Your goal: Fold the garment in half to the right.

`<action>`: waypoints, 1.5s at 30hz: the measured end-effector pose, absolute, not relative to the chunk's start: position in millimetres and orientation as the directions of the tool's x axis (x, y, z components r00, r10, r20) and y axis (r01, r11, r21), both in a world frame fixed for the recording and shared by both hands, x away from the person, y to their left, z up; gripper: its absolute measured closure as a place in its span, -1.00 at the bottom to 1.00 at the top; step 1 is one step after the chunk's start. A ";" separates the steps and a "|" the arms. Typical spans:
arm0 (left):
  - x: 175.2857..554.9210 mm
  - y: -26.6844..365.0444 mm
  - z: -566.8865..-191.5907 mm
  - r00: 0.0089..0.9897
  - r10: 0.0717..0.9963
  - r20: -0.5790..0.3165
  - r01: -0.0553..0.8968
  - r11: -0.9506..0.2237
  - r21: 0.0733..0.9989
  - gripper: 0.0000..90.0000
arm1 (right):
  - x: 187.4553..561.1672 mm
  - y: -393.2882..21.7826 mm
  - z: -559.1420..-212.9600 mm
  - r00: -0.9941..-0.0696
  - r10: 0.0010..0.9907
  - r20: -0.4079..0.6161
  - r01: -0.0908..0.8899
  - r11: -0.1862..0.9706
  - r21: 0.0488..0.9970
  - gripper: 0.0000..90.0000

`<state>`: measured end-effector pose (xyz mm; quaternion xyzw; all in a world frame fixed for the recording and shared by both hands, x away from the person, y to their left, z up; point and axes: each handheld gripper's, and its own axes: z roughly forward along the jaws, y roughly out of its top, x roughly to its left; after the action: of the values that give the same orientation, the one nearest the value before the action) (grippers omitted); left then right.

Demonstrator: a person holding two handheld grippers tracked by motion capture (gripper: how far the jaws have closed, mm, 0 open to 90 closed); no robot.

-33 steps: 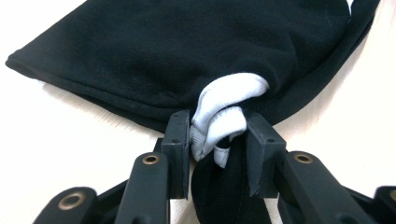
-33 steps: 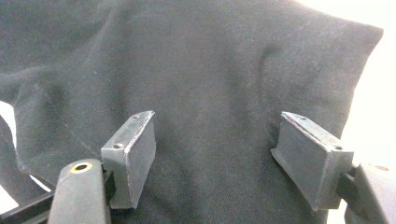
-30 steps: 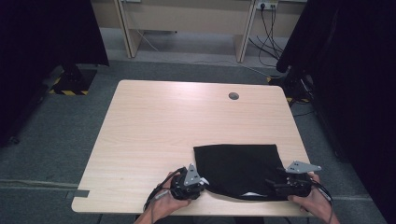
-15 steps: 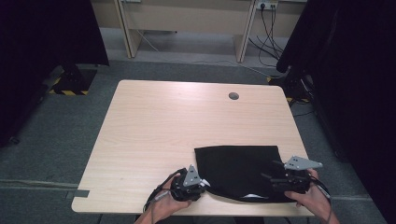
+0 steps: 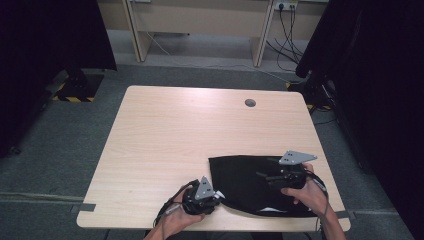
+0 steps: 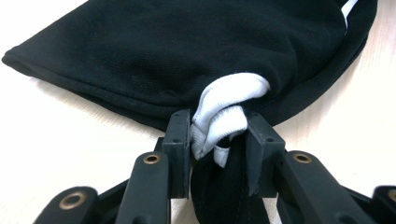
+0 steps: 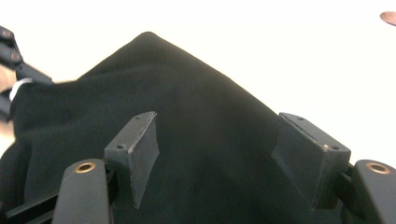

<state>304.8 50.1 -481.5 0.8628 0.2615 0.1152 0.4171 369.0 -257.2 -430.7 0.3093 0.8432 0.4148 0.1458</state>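
Left gripper (image 5: 216,195) at near edge of table (image 5: 165,135), clamped on bunched corner of black garment (image 5: 250,180), white label fabric (image 6: 224,116) pinched between the pads. Garment flat on near right part of tabletop, left corner pulled toward left gripper. Right gripper (image 5: 264,176) over garment's right half, jaws wide apart, nothing pinched, cloth below and between them. Cable hole (image 5: 250,103) far right, well apart from the cloth.
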 end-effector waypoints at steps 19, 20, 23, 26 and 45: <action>304.6 50.2 -481.5 0.836 0.549 -0.019 0.356 -0.515 0.780 0.44 | 402.4 -183.8 -429.7 -0.836 0.549 0.009 0.355 0.529 0.771 -0.26; 304.7 50.3 -481.5 0.836 0.549 -0.020 0.357 -0.515 0.780 0.44 | 403.8 -181.4 -430.2 -0.836 0.548 0.012 0.359 0.530 0.768 -0.26; 304.6 50.2 -481.5 0.836 0.549 -0.020 0.356 -0.515 0.780 0.44 | 408.1 -175.6 -432.7 -0.838 0.546 0.018 0.364 0.535 0.762 -0.26; 304.8 50.4 -481.5 0.836 0.548 -0.022 0.357 -0.514 0.780 0.44 | 412.5 -170.1 -433.9 -0.838 0.545 0.017 0.367 0.541 0.757 -0.26; 305.9 51.2 -481.1 0.836 0.548 -0.007 0.346 -0.518 0.783 0.44 | 437.1 -129.8 -446.1 -0.853 0.522 0.018 0.372 0.583 0.722 -0.24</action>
<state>305.9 51.2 -481.1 0.8626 0.2593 0.1212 0.4172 437.1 -129.8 -446.1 0.2528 0.8843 0.3800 0.0985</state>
